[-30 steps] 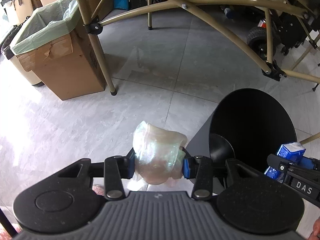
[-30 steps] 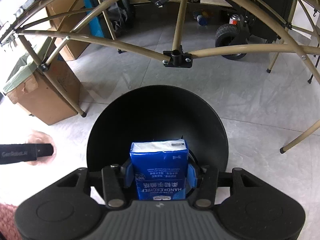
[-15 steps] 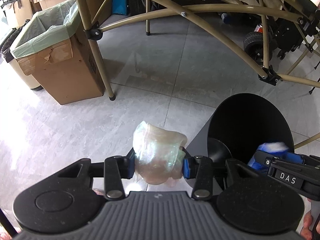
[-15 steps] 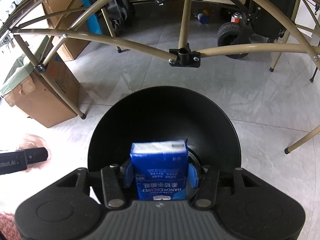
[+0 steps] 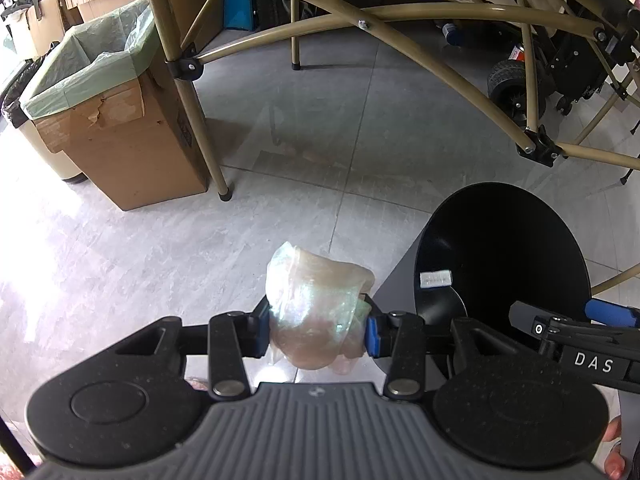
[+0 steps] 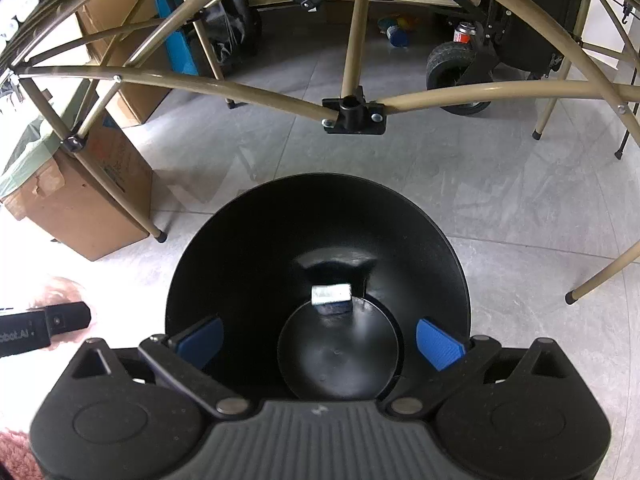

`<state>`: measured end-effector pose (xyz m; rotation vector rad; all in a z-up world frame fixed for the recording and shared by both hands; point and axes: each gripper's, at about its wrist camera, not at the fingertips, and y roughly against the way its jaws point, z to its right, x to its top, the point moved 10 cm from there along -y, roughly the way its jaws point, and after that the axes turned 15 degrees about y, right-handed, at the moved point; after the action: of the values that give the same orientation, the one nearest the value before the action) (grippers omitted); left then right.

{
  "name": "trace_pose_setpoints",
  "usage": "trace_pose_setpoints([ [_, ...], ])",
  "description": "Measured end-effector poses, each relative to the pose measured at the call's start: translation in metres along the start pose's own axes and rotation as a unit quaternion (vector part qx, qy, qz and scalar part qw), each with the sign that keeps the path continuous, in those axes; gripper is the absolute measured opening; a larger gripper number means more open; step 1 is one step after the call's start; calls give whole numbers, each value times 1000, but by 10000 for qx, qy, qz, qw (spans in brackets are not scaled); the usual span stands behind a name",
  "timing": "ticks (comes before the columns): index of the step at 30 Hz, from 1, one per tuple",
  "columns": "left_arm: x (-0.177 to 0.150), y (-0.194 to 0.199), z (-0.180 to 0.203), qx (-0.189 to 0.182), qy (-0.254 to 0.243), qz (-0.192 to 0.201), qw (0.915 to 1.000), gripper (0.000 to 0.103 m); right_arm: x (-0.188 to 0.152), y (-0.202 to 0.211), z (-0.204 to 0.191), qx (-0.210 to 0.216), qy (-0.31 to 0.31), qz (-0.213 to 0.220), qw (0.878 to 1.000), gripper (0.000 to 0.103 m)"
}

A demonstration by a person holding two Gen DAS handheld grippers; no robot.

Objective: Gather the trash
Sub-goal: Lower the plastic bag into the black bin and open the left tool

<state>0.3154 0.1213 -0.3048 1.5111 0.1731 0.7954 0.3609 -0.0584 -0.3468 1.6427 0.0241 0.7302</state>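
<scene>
Two grippers are mine here. Ahead of both, tan frame poles (image 6: 440,98) cross over wide grey floor (image 5: 320,128). Far to my left gripper's left stands a bag-lined cardboard box (image 5: 116,136). A black bin (image 6: 320,240) gapes directly under my right gripper (image 6: 320,340), its jaws spread wide with nothing between them; the tissue pack (image 6: 331,300) lies at the bin's bottom, half lost in shadow. My left gripper (image 5: 318,330), just left of the rim, clamps a crumpled plastic wrapper (image 5: 316,308).
</scene>
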Motion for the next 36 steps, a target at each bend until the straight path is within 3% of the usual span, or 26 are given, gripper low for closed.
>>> trace_pose_setpoints([
  [14,-1,7,14,-140,-105,58,9998,43,3,14,15,-132,-80,115,9998,103],
  [36,-32,12,111,-504,-756,64,9958,43,-23,62,94,-690,-654,383,9947,103],
])
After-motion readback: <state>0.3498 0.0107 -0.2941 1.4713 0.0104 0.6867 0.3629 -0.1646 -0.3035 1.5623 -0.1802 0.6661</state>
